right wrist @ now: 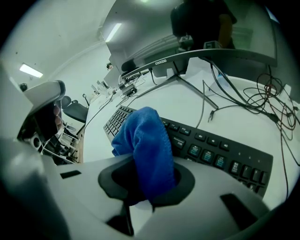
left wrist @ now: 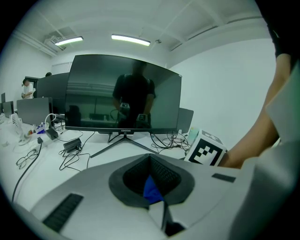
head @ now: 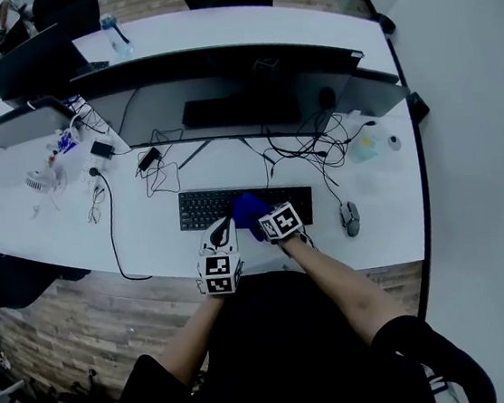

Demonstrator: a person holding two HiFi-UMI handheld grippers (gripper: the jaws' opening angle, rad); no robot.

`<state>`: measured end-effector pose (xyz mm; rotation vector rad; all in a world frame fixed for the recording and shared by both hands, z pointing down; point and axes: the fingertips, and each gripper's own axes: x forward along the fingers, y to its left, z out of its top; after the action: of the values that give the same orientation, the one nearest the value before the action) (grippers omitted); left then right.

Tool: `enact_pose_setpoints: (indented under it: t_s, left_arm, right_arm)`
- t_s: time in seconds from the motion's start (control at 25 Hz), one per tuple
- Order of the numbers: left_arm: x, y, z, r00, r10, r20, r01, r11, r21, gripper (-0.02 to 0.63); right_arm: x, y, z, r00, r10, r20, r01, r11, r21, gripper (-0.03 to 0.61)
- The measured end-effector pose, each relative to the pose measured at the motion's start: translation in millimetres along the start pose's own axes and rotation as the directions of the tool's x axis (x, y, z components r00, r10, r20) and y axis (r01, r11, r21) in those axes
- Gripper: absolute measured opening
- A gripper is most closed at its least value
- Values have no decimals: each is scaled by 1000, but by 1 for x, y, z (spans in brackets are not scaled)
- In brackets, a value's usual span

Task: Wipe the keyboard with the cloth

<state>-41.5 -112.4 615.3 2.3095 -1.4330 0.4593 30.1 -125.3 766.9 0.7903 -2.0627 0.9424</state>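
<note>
Keyboard [head: 202, 207], one and black, lies close to the near edge of the white table [head: 383, 230], its long axis running parallel to that edge and its key rows facing up. One blue cloth [head: 247, 209] sits bunched on the middle of the keys. The right gripper [right wrist: 140, 206] is clenched on the cloth, which rises in a thick fold from between its jaws and hangs over the keys in the right gripper view. The left gripper [left wrist: 159, 211] rests at the keyboard's near rim, just beside the right one, with its jaws drawn together. A sliver of blue shows where they meet, though whether it is pinched there cannot be told. One grey mouse [head: 350, 218] lies just off the keyboard's right end, toward the table's right edge. Behind the keyboard stands one wide curved monitor [head: 239, 93] on a splayed stand. Loose black cables [head: 296, 149] tangle between the monitor and the keyboard. A small white fan [head: 44, 180] sits toward the left edge, and one bottle [head: 116, 35] stands near the far edge.
</note>
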Motion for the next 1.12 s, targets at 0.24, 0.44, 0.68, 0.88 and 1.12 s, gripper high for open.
enact_pose_setpoints:
  t_s: [0.24, 0.44, 0.68, 0.88, 1.12]
  left_arm:
    - [8, -23, 1, 1000, -4, -3, 4, 1000, 25, 3]
    - [13, -42, -1, 1000, -14, -7, 14, 999, 40, 3]
    - [21, -63, 0, 1000, -23, -11, 23, 998, 53, 3]
    - [28, -78, -2, 1000, -20, -19, 21, 999, 47, 3]
    - [28, -92, -6, 999, -9, -33, 10, 999, 47, 3]
  right_arm:
    - [-11, -16, -8, 1000, 4, 15, -4, 1000, 5, 89]
    - [-19, -27, -13, 1000, 4, 26, -4, 1000, 15, 89]
    - [-33, -45, -22, 999, -5, 39, 3, 999, 43, 89]
    - [-42, -56, -27, 999, -10, 46, 8, 999, 45, 89]
    - [-55, -72, -36, 998, -37, 48, 34, 998, 61, 89]
